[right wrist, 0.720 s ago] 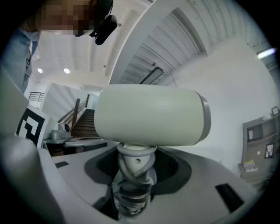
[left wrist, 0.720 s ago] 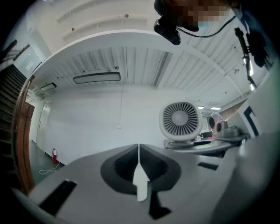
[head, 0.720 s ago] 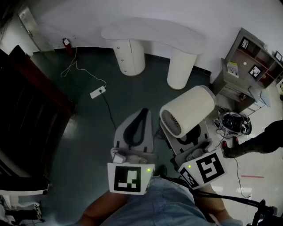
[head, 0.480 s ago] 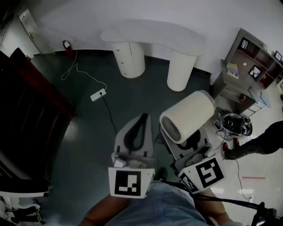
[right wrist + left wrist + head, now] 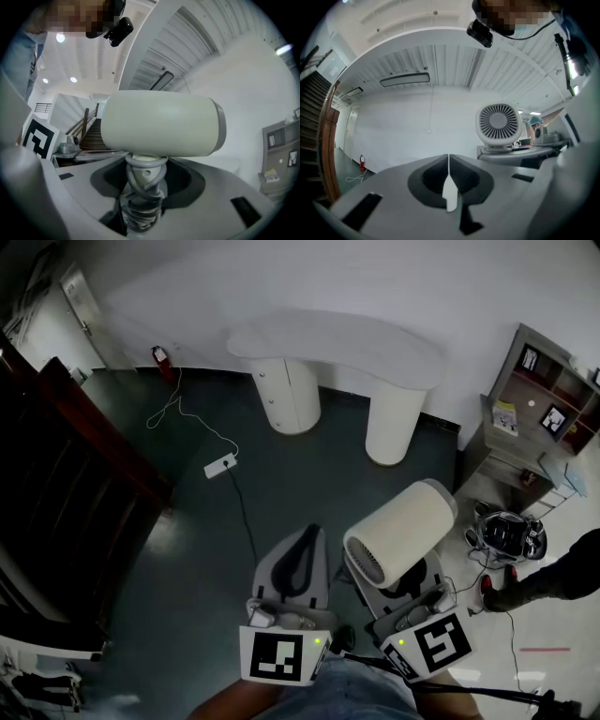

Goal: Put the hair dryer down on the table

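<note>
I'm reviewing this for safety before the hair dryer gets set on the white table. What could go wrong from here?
1. The right tool holds the hair dryer only by its handle, over the wound cord; the big barrel above could tilt or slip.
2. The table stands well ahead, so a drop would hit the floor.
3. A power strip with its cable lies on the floor, likely a trip hazard.

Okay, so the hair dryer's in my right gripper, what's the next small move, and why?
Probably carry the hair dryer forward toward the white table. The right gripper is clamped on its cord-wrapped handle, and the dryer hangs over the dark floor, well short of the table. The left gripper is shut and empty, so it need not move.
</note>
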A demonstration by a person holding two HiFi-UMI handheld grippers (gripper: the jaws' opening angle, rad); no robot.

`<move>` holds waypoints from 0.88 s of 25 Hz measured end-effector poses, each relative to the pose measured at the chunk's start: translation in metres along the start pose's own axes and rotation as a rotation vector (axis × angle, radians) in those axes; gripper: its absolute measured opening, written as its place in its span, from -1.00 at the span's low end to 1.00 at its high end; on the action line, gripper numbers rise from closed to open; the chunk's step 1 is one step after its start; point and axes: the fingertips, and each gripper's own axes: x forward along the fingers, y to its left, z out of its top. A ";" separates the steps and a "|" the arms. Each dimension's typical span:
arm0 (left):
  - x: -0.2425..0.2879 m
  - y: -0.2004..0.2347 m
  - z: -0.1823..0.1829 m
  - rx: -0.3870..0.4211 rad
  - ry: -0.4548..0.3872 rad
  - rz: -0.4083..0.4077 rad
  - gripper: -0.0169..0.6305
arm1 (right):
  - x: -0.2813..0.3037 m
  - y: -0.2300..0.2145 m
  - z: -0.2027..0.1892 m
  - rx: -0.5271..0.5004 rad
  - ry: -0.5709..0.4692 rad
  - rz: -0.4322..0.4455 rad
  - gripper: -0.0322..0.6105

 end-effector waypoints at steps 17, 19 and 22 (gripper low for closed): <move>0.145 0.078 -0.023 -0.039 0.054 0.023 -0.91 | 0.138 -0.086 -0.031 0.048 0.078 0.015 -0.22; 0.170 0.098 -0.020 -0.030 0.046 0.019 -0.91 | 0.169 -0.098 -0.028 0.044 0.075 0.005 -0.22; 0.198 0.125 -0.018 -0.035 0.045 0.011 -0.91 | 0.209 -0.110 -0.022 0.035 0.067 -0.002 -0.22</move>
